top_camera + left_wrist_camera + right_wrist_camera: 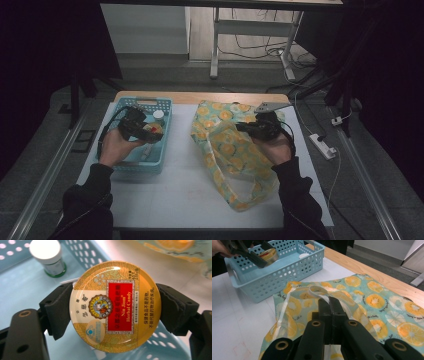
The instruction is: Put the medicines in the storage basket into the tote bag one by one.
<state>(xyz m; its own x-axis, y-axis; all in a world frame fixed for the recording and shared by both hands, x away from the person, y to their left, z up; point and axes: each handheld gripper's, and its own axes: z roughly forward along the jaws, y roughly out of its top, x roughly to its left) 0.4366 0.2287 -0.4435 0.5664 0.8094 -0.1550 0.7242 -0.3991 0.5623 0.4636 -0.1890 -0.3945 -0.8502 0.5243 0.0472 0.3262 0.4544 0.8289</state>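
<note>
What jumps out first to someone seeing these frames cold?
The round gold and red candy tin, clamped across its width by the left gripper above the blue basket at the table's left. Next, the orange-slice print fabric bag spread at the right, where the right gripper is shut on its white handle strap. A small white-capped bottle stands inside the basket.

Lab recording bay: bench (200,195) ringed by black curtains (45,50), floor rails (40,185), power strip (322,146) and loose cables (260,50).
</note>
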